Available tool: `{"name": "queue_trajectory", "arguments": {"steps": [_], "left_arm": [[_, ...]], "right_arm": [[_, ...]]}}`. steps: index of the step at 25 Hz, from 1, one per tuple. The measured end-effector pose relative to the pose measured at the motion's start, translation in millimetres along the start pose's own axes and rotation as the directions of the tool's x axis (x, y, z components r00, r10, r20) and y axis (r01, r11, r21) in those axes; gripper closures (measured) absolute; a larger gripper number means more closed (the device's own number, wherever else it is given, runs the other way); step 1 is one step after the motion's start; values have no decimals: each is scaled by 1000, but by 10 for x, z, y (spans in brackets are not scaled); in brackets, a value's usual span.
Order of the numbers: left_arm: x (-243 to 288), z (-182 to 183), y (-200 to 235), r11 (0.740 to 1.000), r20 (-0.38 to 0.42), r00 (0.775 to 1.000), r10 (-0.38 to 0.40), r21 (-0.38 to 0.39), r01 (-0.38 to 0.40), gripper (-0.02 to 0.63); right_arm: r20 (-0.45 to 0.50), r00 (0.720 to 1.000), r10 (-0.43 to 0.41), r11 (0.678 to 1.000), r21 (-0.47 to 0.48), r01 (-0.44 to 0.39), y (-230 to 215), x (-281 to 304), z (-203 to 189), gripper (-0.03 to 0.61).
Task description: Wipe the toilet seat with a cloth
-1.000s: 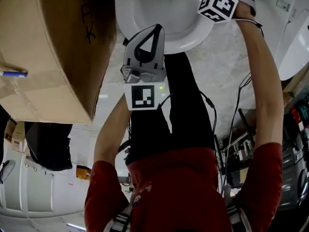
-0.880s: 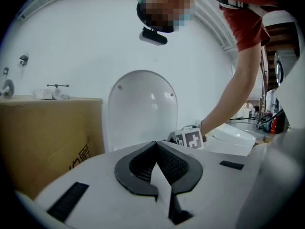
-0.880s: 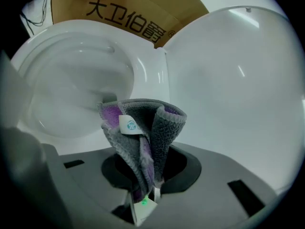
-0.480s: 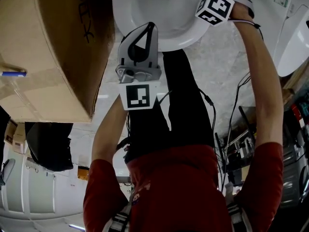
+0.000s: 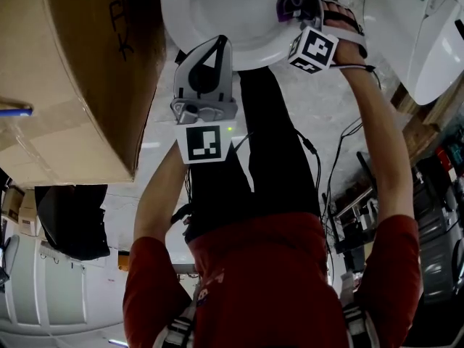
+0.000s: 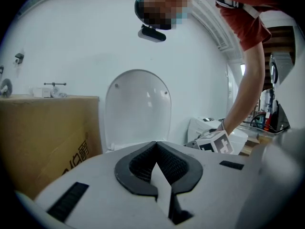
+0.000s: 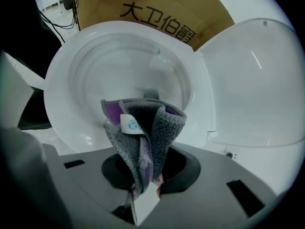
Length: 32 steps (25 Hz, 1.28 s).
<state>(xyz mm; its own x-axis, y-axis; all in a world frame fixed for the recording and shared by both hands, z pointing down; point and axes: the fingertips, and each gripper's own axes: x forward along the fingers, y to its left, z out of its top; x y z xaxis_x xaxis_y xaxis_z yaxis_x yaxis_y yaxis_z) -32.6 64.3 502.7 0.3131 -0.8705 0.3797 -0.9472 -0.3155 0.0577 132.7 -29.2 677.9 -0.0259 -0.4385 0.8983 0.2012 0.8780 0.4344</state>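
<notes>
— What has the right gripper (image 7: 145, 178) got?
— Its jaws are clamped on a grey-and-purple cloth (image 7: 145, 128). The cloth is bunched and folded, with a small white label (image 7: 128, 124) showing on it.

— Where does the cloth sit?
— It stands up out of the jaws at the rim of the white toilet seat (image 7: 59, 104). I cannot tell whether it touches the seat.

— And the left gripper (image 6: 155, 151)?
— Its jaws are pressed together with nothing between them. In the head view it hangs just off the seat's front edge, apart from the right gripper.

— What lies beyond?
— The bowl (image 7: 128, 75) is open past the cloth. The lid (image 7: 257, 80) stands raised behind it. A cardboard box (image 7: 157, 8) with dark print stands just beside the toilet.
</notes>
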Motion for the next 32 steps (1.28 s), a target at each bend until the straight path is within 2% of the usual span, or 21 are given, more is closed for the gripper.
{"name": "queue_trajectory", "arguments": {"steps": [7,11,16,20,27,32], "left_arm": [[-119,-30,194,998,22,998,57,-15,-57,600],[-228,-80,365,995,24,995,100,-28,-100,600],[-360,-85,546,988,42,988,148,-39,-146,600],[-480,-94,670,984,40,983,177,-43,-175,600],[-669,-125,922,972,45,971,234,-37,-233,600],[-806,-135,1065,964,49,963,264,-32,-262,600]], "right_arm": [[29,996,90,993,80,-92,607,-277,158,514],[62,985,160,980,112,-166,1026,-475,385,514],[120,972,200,967,137,-216,1347,-661,708,514],[192,961,200,967,121,-225,1484,-761,1068,514],[309,937,166,986,-72,-151,1514,-901,2035,514],[364,922,130,991,-62,-115,1325,-854,2520,514]]}}
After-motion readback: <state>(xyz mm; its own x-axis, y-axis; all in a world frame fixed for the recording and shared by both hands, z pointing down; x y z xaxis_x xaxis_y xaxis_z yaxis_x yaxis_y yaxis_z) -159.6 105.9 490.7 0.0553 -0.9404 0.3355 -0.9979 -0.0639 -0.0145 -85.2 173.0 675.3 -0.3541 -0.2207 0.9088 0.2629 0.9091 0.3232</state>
